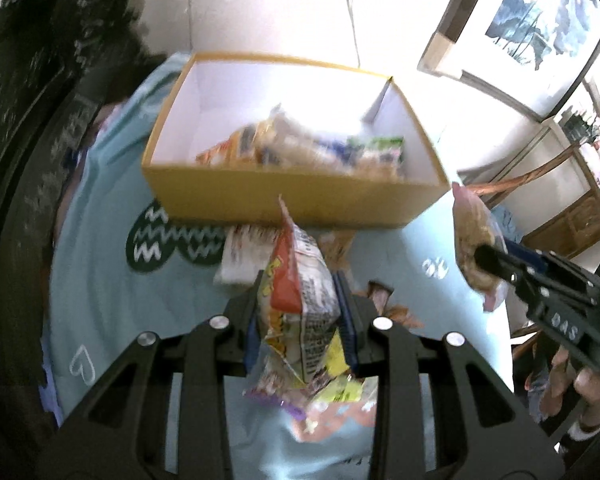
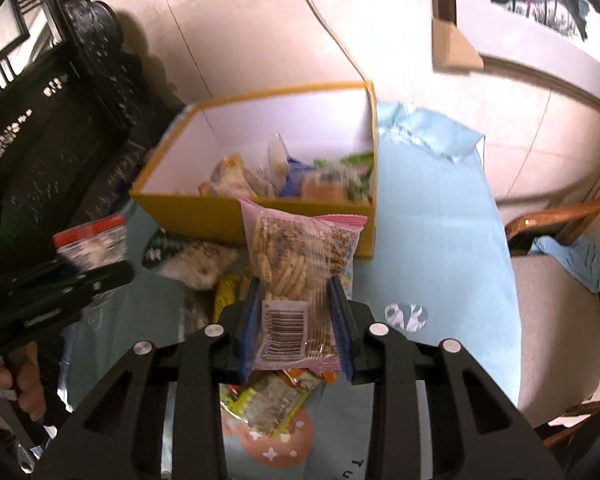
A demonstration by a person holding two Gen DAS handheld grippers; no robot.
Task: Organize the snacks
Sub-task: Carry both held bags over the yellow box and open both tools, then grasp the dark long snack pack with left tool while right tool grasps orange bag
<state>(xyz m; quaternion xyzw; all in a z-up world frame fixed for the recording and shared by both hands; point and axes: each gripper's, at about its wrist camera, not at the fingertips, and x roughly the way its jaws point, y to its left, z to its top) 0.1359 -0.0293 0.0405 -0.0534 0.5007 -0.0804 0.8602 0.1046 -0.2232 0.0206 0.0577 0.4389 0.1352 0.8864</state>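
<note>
My left gripper [image 1: 300, 300] is closed on an orange-and-white snack pkt [image 1: 300, 292], pads pressing both sides, pkt standing up between the jaws, clear of the light-blue tablecloth [image 1: 100, 280]. My right gripper [image 2: 296, 320] is clamped on a pink-edged clear bag of biscuit sticks [image 2: 300, 256], barcode end nearest the camera, top end pointing toward the yellow box [image 2: 220, 216]. Both jaws narrow, only as wide as the pkts they pinch.

Box sits toward the table's far edge, near the wall, open top, white inside; several snacks already in it [image 2: 292, 176], piled along its near wall. Loose pkts [image 2: 260, 400] lie on the cloth just in front of the box's near side and under my grippers, yellow-green one closest to me. From the left cam, my right gripper w/ its bag [image 1: 474, 240] hangs off the box's near right corner; from the right cam, the left one w/ its pkt [image 2: 92, 240] is at the box's near left corner.
</note>
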